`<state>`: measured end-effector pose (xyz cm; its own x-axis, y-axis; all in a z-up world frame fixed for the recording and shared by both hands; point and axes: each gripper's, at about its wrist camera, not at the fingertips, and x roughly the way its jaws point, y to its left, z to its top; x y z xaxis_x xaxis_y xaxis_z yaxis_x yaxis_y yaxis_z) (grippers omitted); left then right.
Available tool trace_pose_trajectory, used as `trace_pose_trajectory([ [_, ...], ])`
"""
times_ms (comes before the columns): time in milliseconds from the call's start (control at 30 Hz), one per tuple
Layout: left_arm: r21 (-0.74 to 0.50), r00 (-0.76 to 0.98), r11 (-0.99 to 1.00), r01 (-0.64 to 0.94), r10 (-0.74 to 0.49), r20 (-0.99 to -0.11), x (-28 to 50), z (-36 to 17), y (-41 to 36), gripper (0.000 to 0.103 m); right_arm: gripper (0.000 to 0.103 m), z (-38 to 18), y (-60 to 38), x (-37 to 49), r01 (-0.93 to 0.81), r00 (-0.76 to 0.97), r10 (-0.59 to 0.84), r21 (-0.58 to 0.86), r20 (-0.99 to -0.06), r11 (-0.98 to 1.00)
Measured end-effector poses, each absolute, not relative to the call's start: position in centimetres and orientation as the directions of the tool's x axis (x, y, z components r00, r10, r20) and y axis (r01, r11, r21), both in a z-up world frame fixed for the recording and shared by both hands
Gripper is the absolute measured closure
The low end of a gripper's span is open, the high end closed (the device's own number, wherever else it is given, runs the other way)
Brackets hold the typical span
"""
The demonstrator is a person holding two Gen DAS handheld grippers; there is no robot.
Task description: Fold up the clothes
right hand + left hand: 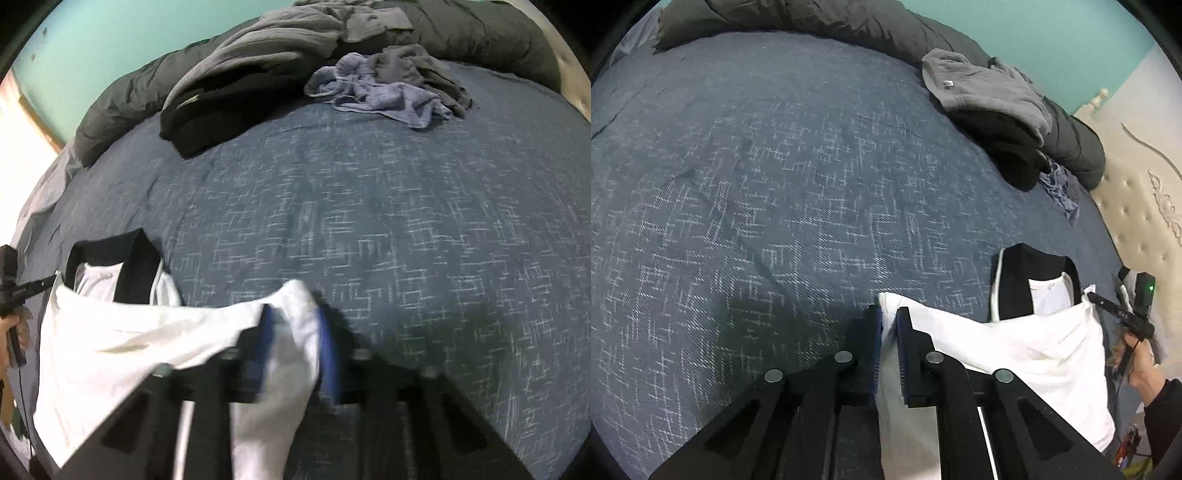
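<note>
A white garment (1027,354) with a black, white-edged collar part (1019,284) is held up over the blue bedspread. My left gripper (890,317) is shut on one white corner of it. My right gripper (295,325) is shut on another white corner (295,295); that view is blurred. The garment (122,343) stretches between the two grippers, its black part (129,266) lying on the bed. The right gripper (1123,314) also shows at the right edge of the left wrist view, and the left gripper's body (14,291) at the left edge of the right wrist view.
The patterned blue bedspread (775,184) fills both views. A pile of grey (982,85) and black (1001,147) clothes lies at the far edge, with a pale blue crumpled garment (380,92) beside it. A dark rolled duvet (812,18) lines the back. A tufted headboard (1137,214) stands right.
</note>
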<state>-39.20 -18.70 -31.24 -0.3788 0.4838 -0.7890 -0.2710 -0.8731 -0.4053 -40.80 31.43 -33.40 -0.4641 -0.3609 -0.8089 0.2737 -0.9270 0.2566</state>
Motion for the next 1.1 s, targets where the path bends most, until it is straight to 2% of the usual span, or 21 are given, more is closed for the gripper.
trace_pose_trajectory([
  [67,-0.388,-0.391,-0.875,-0.289,0.478,-0.787,-38.7,-30.6,-18.7,0.097,0.098,-32.4,31.5,-40.4,0.283,-0.487,-0.371,0.259,-0.79,-0.923],
  [200,-0.411,-0.469,-0.869,-0.275,0.494,-0.732,-37.4,-27.6,-20.7,0.097,0.099,-28.3,33.5,-38.8,0.283,-0.606,-0.391,0.272,-0.692,-0.92],
  [300,-0.418,-0.506,-0.871,-0.257,0.49,-0.71,-36.7,-25.8,-22.1,0.097,0.099,-26.2,35.0,-38.2,0.265,-0.648,-0.394,0.291,-0.652,-0.919],
  [600,-0.385,-0.489,-0.89,-0.244,0.456,-0.744,-38.6,-25.7,-21.0,0.097,0.099,-26.5,34.2,-39.6,0.215,-0.635,-0.333,0.255,-0.698,-0.943],
  [933,-0.386,-0.415,-0.907,-0.169,0.421,-0.807,-41.3,-30.8,-19.7,0.095,0.099,-31.8,33.3,-42.7,0.128,-0.551,-0.27,0.24,-0.789,-0.962],
  [1033,-0.397,-0.407,-0.905,-0.155,0.424,-0.809,-40.9,-31.1,-20.1,0.091,0.095,-32.2,33.4,-42.4,0.115,-0.544,-0.263,0.24,-0.796,-0.964],
  [1100,-0.403,-0.421,-0.904,-0.143,0.424,-0.802,-40.4,-30.5,-21.0,0.086,0.084,-31.9,34.0,-41.8,0.106,-0.544,-0.27,0.254,-0.794,-0.961],
])
